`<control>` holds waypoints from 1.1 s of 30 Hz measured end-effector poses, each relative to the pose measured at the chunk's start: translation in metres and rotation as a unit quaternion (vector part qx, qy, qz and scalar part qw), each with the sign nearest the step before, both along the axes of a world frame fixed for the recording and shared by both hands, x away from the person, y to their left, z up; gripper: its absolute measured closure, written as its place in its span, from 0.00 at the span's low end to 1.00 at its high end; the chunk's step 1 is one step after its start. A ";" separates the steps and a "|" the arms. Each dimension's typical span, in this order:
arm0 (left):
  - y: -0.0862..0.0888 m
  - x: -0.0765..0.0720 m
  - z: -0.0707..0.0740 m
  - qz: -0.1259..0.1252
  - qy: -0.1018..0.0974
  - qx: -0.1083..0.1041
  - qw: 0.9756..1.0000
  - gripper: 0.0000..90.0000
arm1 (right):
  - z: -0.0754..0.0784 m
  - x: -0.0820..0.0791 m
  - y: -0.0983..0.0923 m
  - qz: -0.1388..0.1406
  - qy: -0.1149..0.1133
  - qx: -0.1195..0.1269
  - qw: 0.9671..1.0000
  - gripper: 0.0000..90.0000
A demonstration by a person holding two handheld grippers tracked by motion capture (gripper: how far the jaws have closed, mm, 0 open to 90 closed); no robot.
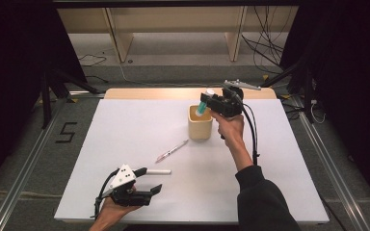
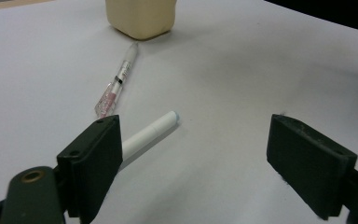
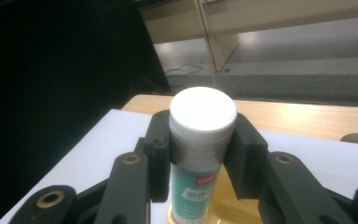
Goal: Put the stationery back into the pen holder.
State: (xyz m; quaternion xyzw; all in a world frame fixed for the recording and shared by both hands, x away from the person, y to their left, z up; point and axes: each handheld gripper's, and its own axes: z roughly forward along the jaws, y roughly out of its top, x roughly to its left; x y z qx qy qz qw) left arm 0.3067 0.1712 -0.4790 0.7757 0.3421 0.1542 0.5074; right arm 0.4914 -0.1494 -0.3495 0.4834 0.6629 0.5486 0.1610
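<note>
Right gripper [image 3: 200, 154] clamps a glue stick [image 3: 199, 140] just below its white cap, held upright over the mouth of the cream cup [image 1: 200, 123] at the table's [image 1: 270, 183] far side. Teal label carries a red logo and pale print, too blurred to read. Left gripper [image 2: 193, 163] rests low near the front edge, jaws spread wide, nothing between them; a white marker [image 2: 150, 135] lies beside one jaw, a clear pen [image 2: 117, 83] beyond. A "5" [image 1: 65, 132] is taped on the floor.

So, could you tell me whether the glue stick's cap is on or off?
On. The white cap sits closed on the glue stick, clamped between the right hand-held gripper's jaws.
</note>
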 end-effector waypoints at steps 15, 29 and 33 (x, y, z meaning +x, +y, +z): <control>0.000 0.000 0.000 0.000 0.000 -0.001 1.000 0.20 | -0.016 0.015 0.011 -0.014 0.019 -0.037 0.999 0.72; 0.001 0.001 0.000 0.003 -0.001 0.000 1.000 0.20 | -0.028 0.018 0.023 -0.003 0.034 -0.081 0.996 0.72; 0.001 0.001 0.000 0.000 -0.001 0.003 1.000 0.20 | -0.031 0.018 0.026 0.000 0.038 -0.091 0.995 0.72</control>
